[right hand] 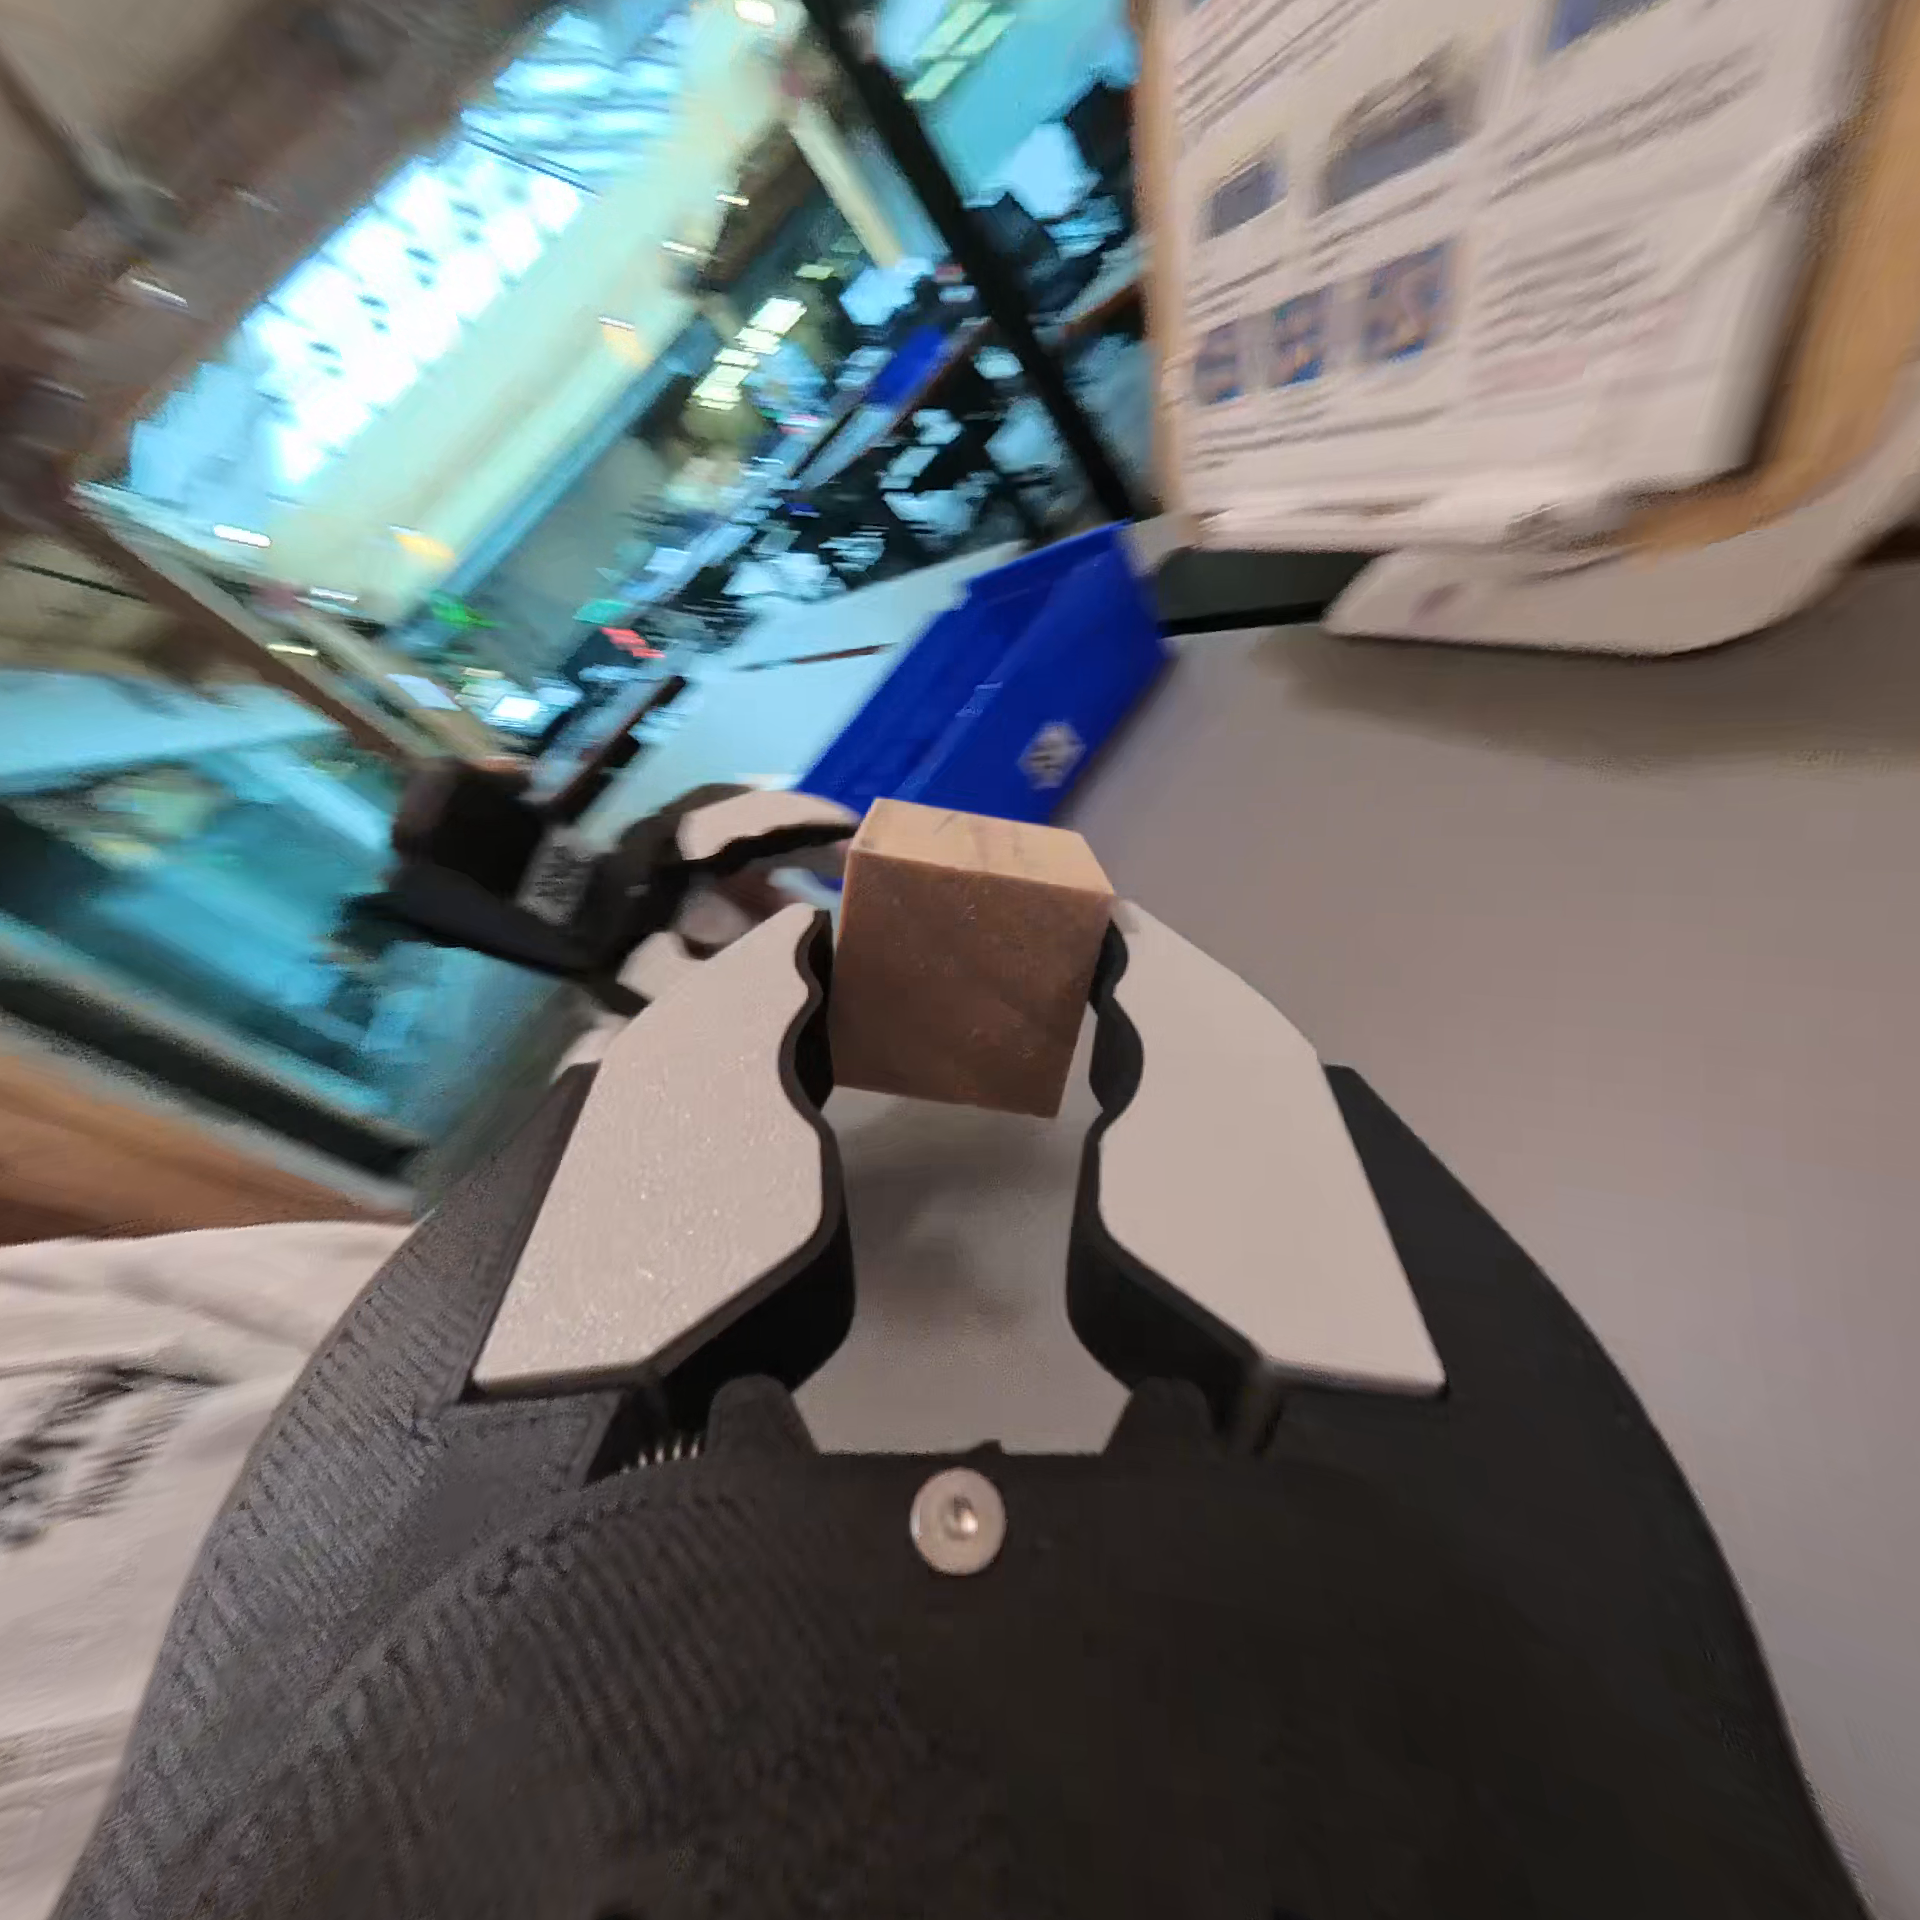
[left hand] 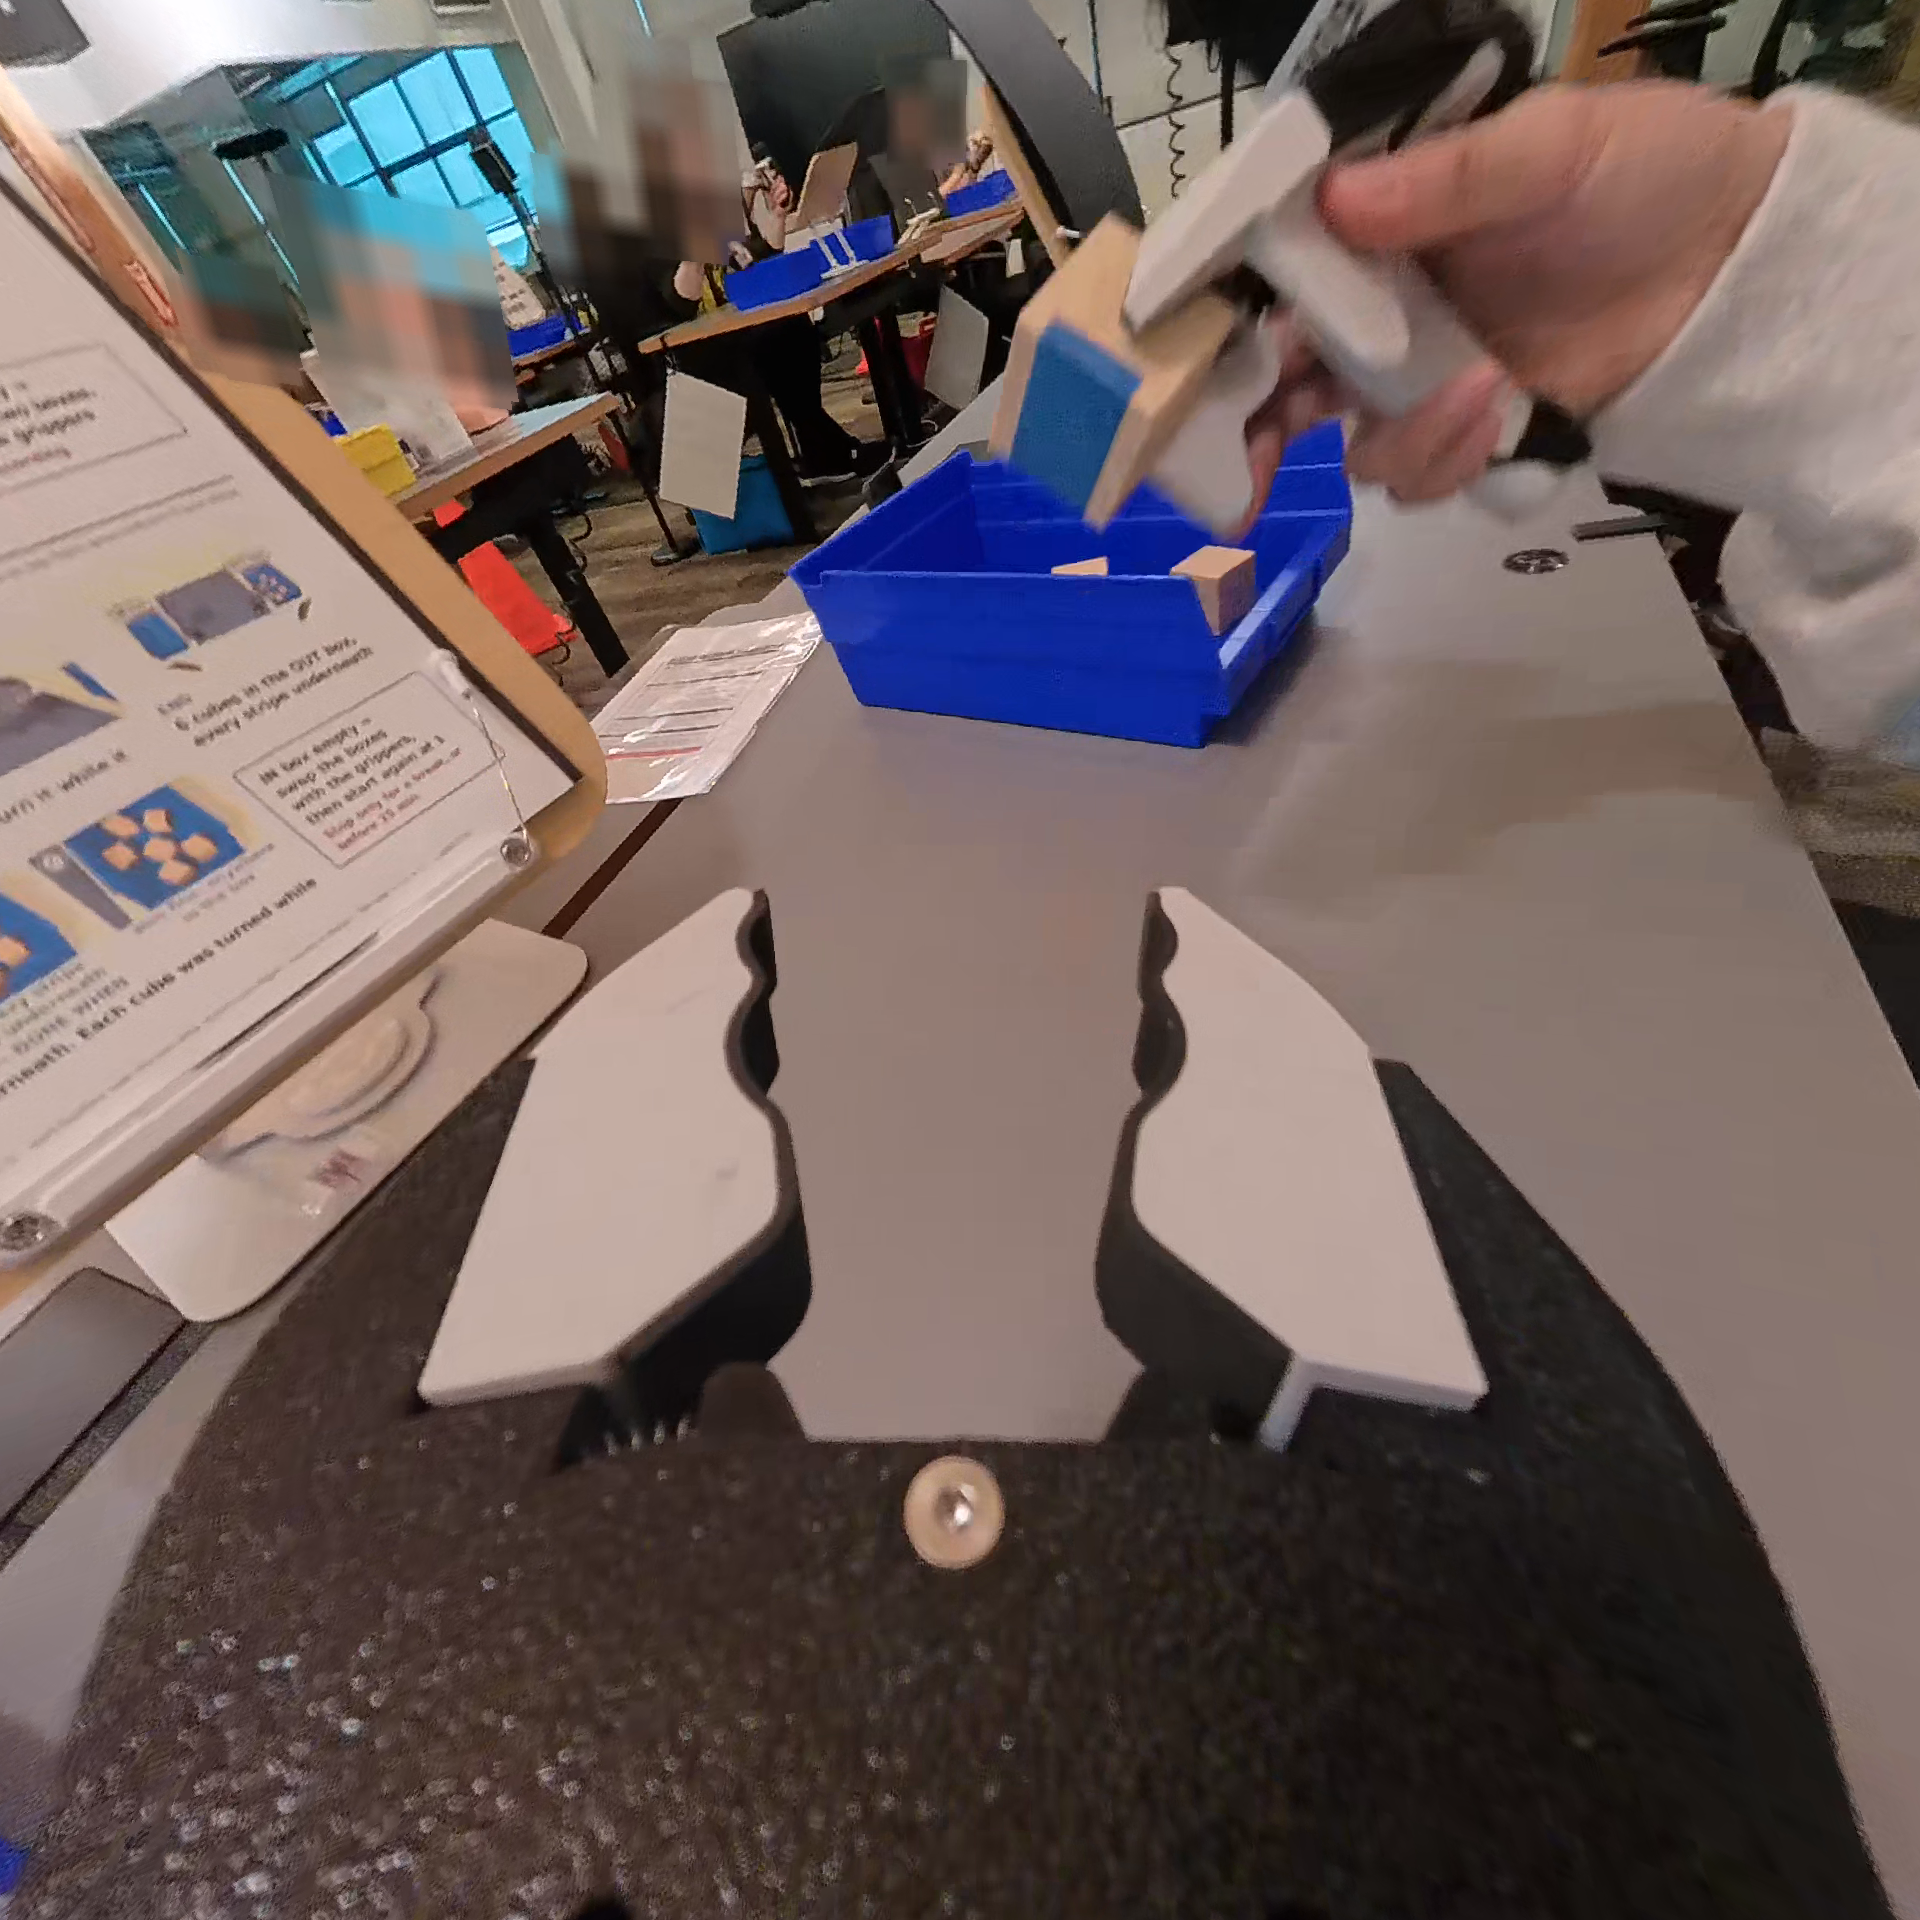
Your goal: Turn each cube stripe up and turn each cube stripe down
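Grey table bearing a blue bin; our right gripper grasps a wooden cube aloft, our left gripper spread wide, holding nothing.

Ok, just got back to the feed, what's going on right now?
The right hand-held gripper is shut on a wooden cube with a blue stripe, held in the air above the blue bin. At least two more cubes sit in that bin. The left hand-held gripper is open and empty over the grey table.

Two cubes lie in the bin on the table.
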Available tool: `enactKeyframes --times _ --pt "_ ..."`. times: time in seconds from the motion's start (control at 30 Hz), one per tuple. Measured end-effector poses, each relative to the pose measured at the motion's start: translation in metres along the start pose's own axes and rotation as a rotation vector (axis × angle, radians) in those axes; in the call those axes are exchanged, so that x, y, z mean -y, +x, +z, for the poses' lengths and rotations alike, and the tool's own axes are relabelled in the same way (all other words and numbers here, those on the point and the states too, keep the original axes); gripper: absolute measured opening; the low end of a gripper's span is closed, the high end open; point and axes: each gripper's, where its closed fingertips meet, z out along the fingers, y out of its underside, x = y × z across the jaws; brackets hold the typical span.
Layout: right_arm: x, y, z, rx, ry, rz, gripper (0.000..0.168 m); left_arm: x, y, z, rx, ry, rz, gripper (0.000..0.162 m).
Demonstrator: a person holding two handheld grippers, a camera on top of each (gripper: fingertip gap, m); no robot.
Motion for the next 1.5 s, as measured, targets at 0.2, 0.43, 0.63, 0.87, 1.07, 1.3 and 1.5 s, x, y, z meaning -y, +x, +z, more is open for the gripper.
enactKeyframes --times 0.2,0.43,0.63,0.87,1.07,1.3,1.5 --pt "0.072 0.107 -0.118 -0.694 -0.073 -0.264 0.048 -0.018 -0.001 0.007 0.013 -0.018 -0.054 0.064" --pt "0.093 0.239 -0.183 -1.091 -0.407 -0.168 0.049 -0.032 0.000 0.018 0.013 -0.034 -0.074 0.062" --pt "0.079 0.312 -0.181 -1.159 -0.580 -0.048 0.049 -0.040 -0.002 0.017 0.014 -0.026 -0.117 0.059" --pt "0.055 0.358 -0.171 -1.181 -0.771 -0.006 0.049 -0.048 -0.005 0.013 0.023 -0.033 -0.148 0.057" --pt "0.036 0.378 -0.161 -1.135 -0.808 0.063 0.049 -0.057 -0.001 0.015 0.012 -0.069 -0.133 0.057" --pt "0.020 0.385 -0.161 -1.133 -0.827 0.113 0.049 -0.057 0.000 0.016 0.008 -0.061 -0.143 0.056" --pt "0.016 0.387 -0.161 -1.144 -0.833 0.079 0.050 -0.056 -0.001 0.015 0.014 -0.053 -0.147 0.056"
